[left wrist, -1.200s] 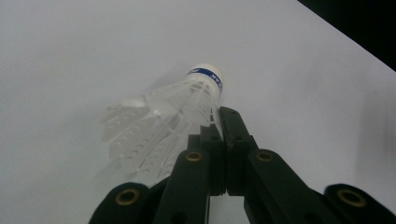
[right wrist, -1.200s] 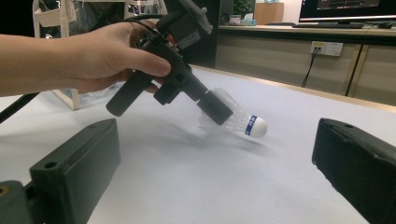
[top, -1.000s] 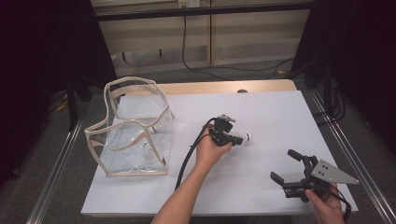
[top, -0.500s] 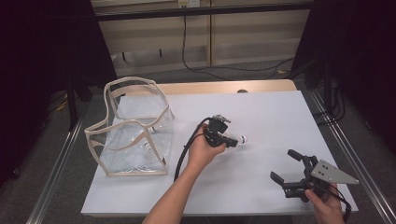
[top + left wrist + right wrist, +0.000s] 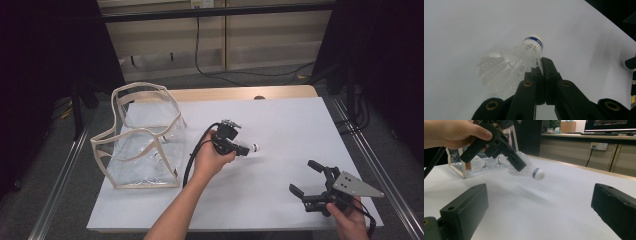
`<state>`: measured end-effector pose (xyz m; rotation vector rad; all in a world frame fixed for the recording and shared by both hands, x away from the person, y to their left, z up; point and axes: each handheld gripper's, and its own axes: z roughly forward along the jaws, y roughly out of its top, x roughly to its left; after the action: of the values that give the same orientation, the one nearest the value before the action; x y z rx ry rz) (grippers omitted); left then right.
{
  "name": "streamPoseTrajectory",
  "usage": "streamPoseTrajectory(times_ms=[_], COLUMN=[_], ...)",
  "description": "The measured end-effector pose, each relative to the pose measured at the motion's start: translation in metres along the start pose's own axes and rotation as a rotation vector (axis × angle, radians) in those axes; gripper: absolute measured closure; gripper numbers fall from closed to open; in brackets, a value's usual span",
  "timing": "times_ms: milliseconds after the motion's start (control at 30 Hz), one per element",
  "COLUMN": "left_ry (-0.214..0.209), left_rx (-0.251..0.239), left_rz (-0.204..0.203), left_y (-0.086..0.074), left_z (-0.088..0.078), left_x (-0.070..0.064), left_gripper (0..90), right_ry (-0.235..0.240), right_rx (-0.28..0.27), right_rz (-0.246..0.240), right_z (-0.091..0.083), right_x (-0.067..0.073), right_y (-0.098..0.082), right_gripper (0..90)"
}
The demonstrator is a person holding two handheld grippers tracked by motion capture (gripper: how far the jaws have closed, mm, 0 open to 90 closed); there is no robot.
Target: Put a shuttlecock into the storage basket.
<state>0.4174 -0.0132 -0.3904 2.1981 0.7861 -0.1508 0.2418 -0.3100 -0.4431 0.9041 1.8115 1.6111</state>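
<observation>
Shuttlecock (image 5: 524, 53) off the worktop (image 5: 280, 120) and in the air, pinched by its white feather skirt between the closed fingers (image 5: 549, 72) of the left gripper (image 5: 246, 149). Its cork tip, with the blue band, points away from the clear bag (image 5: 142, 137) and toward the right gripper (image 5: 306, 178). In the right gripper view the shuttlecock (image 5: 529, 171) hangs above the white surface, cork end tilted slightly downward, with the left gripper (image 5: 520, 165) clamped on the skirt and a hand (image 5: 451, 132) wrapped around the gripper body.

The clear bag stands well to the left of the shuttlecock, cream trim around its edges and handles up. Inside it lie two more shuttlecocks (image 5: 480, 162), seen through the transparent wall in the right gripper view.

The right gripper sits low near the worktop's front right corner, well apart from the bag, its fingers (image 5: 464, 212) spread wide with nothing between them. It points across the worktop at the raised shuttlecock. A black cable (image 5: 192, 160) trails from the left gripper back along the forearm.
</observation>
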Motion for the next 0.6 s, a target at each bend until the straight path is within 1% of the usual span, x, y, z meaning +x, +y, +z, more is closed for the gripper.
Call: streamPoseTrajectory(times_ms=[100, 300, 367, 433, 500, 600], left_ry=[-0.009, 0.011, 0.01, 0.019, 0.013, 0.025], left_rx=[-0.004, 0.014, 0.011, 0.019, 0.017, 0.031], left_rz=[-0.013, -0.01, -0.014, -0.013, -0.014, -0.008], left_y=[0.0, 0.002, 0.003, 0.003, 0.004, 0.005], left_z=[-0.005, -0.016, -0.019, -0.022, -0.025, -0.029], left_x=[0.001, 0.001, 0.001, 0.001, 0.001, 0.001], left_gripper=[89.4, 89.4, 89.4, 89.4, 89.5, 89.5], right_ry=[0.0, 0.002, 0.001, 0.001, 0.003, 0.004], right_rx=[0.0, -0.002, -0.002, 0.0, -0.004, -0.004], right_rz=[-0.001, -0.002, -0.003, -0.002, 0.0, -0.002], right_z=[0.0, 0.0, 0.0, 0.0, 0.001, 0.001], right_x=[0.0, 0.0, 0.0, 0.0, 0.0, 0.0], right_y=[0.0, 0.0, 0.0, 0.0, 0.0, 0.0], right_gripper=[0.7, 0.7, 0.7, 0.7, 0.7, 0.7])
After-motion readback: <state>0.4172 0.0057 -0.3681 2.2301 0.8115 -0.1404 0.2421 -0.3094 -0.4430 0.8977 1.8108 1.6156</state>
